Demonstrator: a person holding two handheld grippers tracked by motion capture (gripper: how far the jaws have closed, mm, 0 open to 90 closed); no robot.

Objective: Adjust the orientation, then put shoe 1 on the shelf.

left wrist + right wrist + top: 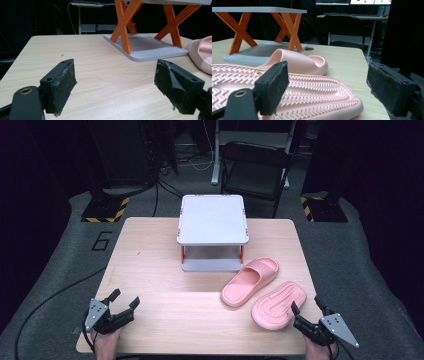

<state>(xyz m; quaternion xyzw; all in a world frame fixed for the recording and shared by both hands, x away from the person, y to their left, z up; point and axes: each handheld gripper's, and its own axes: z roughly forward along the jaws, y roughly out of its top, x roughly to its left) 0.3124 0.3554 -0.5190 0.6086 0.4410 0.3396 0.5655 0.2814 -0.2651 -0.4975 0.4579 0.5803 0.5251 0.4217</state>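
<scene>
Slippers: overturned one (279,305) lies sole-up on surface (165,285), just ahead of right hand-held gripper (306,312), jaws spread. Upright slipper (250,281) beside it. Left hand-held gripper (125,302) spread, well apart.

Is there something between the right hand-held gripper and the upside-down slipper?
Nothing visible. The right hand-held gripper is open just beside the upturned slipper, with no object between them.
</scene>
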